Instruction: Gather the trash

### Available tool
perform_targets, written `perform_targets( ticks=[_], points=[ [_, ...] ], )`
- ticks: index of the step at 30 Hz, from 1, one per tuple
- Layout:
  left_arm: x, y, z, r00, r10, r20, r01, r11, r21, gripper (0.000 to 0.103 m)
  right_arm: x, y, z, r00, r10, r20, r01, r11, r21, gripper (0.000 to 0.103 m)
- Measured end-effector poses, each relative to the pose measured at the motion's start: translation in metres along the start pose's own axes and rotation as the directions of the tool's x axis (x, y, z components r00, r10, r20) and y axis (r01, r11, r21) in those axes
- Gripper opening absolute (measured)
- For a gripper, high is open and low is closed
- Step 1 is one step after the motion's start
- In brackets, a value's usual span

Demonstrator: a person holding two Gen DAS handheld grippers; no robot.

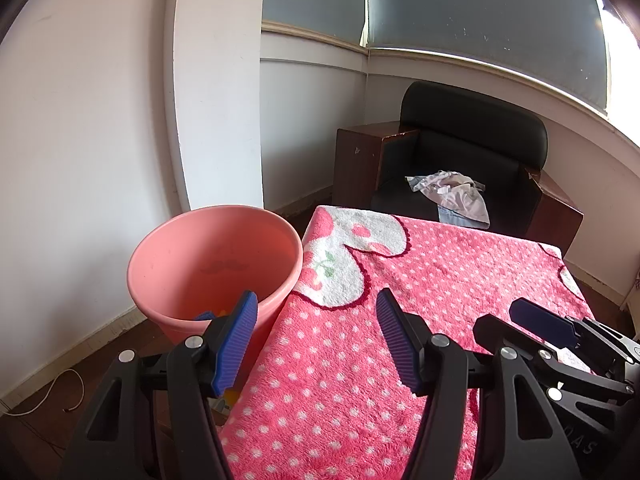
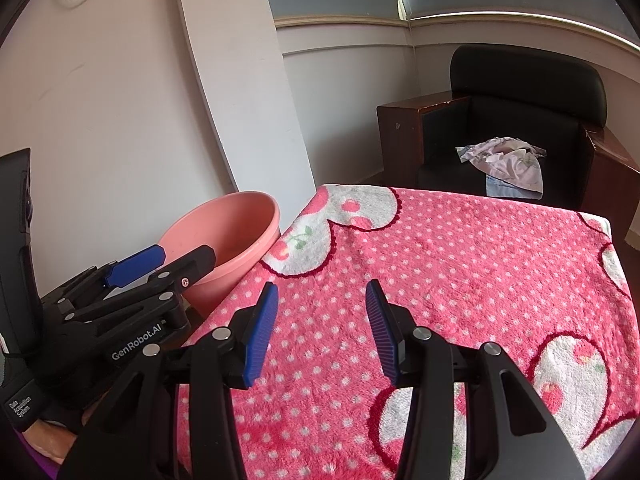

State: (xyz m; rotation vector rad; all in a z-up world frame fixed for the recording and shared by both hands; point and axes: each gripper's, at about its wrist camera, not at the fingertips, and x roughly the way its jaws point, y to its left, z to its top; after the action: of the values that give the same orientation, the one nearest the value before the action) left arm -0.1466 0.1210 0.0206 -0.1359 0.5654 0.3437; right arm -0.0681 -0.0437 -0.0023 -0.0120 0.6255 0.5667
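Left wrist view: left gripper [image 1: 316, 344] fingers [image 1: 236, 344] spread apart, nothing between pads, hovering over left edge of worktop [image 1: 460, 264] covered in pink polka-dot blanket. Pink bucket [image 1: 168, 252] just beside worktop's left side, on floor; small yellow and blue items partly visible inside, identity unclear. Right gripper [image 2: 322, 328] fingers also parted, empty, above blanket. Beyond worktop: black armchair [image 1: 472, 120] with crumpled cloth [image 1: 452, 192] on seat; white cable [image 1: 44, 396] on floor at left
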Motion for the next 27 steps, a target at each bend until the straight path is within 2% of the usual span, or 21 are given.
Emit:
perform_targets(
  ticks=[27],
  points=[
    [0.0033, -0.0012, -0.0036, 1.000, -0.013, -0.015, 0.013, 1.000, 0.016, 0.061, -0.0003, 0.0003, -0.0002, 1.000, 0.002, -0.003, -0.002, 1.000, 0.002, 0.047]
  ],
)
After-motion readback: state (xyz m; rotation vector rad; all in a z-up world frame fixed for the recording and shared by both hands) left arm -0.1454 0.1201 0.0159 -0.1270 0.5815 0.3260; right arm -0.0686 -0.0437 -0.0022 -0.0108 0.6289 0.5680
